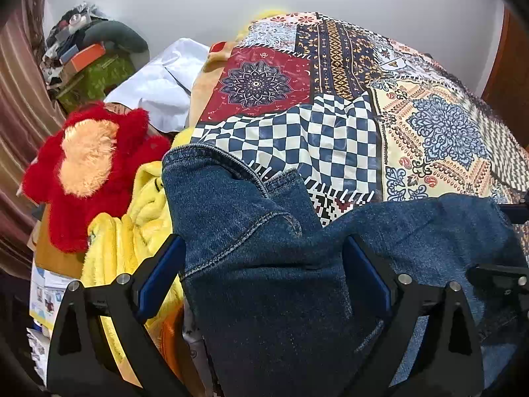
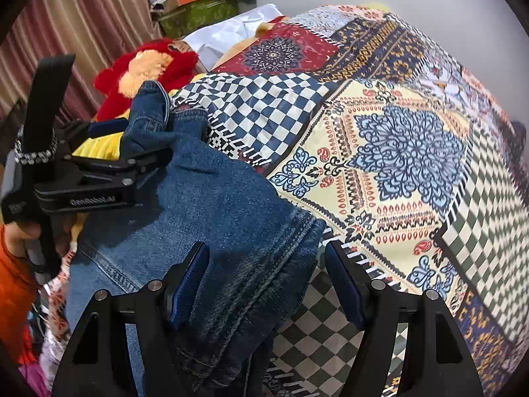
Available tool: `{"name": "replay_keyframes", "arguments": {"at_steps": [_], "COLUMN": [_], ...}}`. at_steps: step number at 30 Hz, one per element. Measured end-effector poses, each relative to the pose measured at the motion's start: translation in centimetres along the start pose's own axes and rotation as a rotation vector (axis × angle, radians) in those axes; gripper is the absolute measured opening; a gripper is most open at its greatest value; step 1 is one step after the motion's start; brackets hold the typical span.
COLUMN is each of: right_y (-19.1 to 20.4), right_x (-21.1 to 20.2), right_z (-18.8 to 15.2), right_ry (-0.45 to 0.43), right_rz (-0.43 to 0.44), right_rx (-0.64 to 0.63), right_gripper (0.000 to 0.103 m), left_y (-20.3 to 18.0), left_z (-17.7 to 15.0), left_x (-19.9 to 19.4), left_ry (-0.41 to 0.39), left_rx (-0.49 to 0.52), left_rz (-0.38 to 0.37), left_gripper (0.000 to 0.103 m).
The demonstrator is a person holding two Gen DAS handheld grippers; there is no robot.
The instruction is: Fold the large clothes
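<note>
Blue denim jeans (image 1: 264,218) lie folded on the patchwork bedspread (image 1: 429,125) near its left edge. In the left wrist view my left gripper (image 1: 264,274) stands wide open astride the denim, and neither pad presses on it. The right wrist view shows the jeans (image 2: 224,205) with their stitched hem edge between the fingers of my right gripper (image 2: 267,281). Those jaws are open, and the right pad stands clear of the cloth. At that view's left, a hand (image 2: 29,231) holds the left gripper (image 2: 132,144), whose fingers straddle a raised bunch of denim.
A red and peach plush toy (image 1: 92,165) and a yellow fleece (image 1: 132,225) lie left of the jeans. White cloth (image 1: 158,92) sits behind them. Boxes and clutter (image 1: 89,56) are piled by a striped curtain (image 2: 82,16). The bedspread (image 2: 413,165) stretches away to the right.
</note>
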State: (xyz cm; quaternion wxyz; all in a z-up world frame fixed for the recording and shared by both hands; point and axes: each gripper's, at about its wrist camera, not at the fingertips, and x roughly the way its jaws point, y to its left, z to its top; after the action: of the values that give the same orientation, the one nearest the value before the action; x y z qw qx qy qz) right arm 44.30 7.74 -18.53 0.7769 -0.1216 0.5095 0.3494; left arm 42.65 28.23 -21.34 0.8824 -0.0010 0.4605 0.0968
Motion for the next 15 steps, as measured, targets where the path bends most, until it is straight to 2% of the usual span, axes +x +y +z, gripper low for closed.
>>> {"name": "replay_keyframes", "arguments": {"at_steps": [2, 6, 11, 15], "right_y": [0.0, 1.1, 2.7, 4.9], "right_x": [-0.6, -4.4, -11.2, -18.5], "right_z": [0.0, 0.0, -0.6, -2.4], "right_ry": [-0.007, -0.089, -0.229, -0.387], "right_rz": [-0.005, -0.044, -0.048, -0.043], "right_rx": [0.017, 0.000, -0.016, -0.032], "right_gripper": [0.070, 0.070, 0.070, 0.070], "left_y": [-0.1, -0.4, -0.4, -0.4], "left_z": [0.0, 0.0, -0.8, -2.5], "left_x": [-0.9, -5.0, -13.9, -21.8], "left_ry": [-0.007, -0.075, -0.233, -0.358], "left_rx": [-0.005, -0.009, -0.041, -0.062], "left_rz": [-0.002, -0.026, -0.086, -0.145], "left_gripper": [0.096, 0.096, 0.096, 0.096]}}
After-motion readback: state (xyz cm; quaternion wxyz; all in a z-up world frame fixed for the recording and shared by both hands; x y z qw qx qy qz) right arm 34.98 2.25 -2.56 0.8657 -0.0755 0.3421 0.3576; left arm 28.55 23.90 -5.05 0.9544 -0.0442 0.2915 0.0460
